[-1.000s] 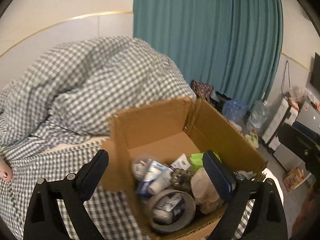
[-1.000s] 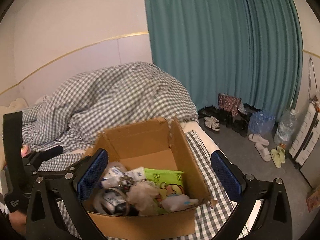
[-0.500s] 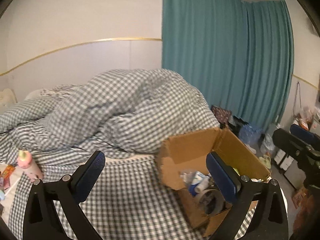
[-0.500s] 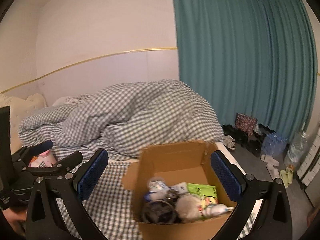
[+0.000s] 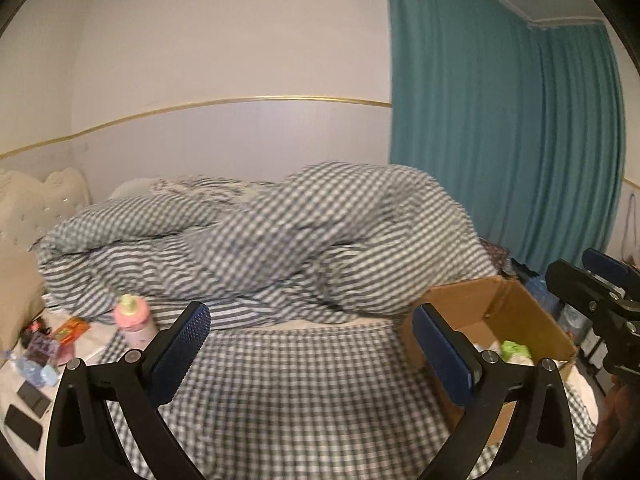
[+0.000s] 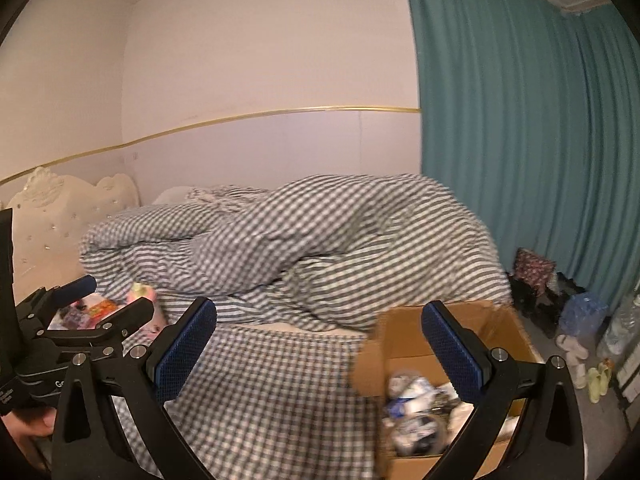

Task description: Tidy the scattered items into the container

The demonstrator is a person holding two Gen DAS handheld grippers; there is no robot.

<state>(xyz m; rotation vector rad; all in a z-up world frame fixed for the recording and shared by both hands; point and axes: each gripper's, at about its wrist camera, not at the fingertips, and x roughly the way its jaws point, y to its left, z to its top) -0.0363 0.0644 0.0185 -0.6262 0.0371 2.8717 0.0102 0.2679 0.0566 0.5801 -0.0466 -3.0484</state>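
An open cardboard box (image 5: pixel 500 304) sits on the checked bed at the right, holding several small items (image 6: pixel 416 404), blurred in the right wrist view. Scattered things lie at the bed's left end: a pink bottle (image 5: pixel 134 318), an orange packet (image 5: pixel 70 328), a purple pouch (image 5: pixel 40 346) and dark flat phones (image 5: pixel 24 416). My left gripper (image 5: pixel 312 354) is open and empty above the checked sheet, between the box and those items. My right gripper (image 6: pixel 320 350) is open and empty too, with the box (image 6: pixel 404 332) at its right finger. The bottle (image 6: pixel 140 294) is partly hidden behind the left gripper (image 6: pixel 106 298).
A bulky checked duvet (image 5: pixel 320 232) is piled along the wall behind the bed. A cream headboard (image 6: pixel 60 204) stands at the left. A teal curtain (image 6: pixel 520 140) hangs at the right, with shoes and bags (image 6: pixel 572 344) on the floor below it.
Both grippers have pulled back and swung left, away from the box. The box has slid to the right of both views, and the scattered items at the left have come into sight.
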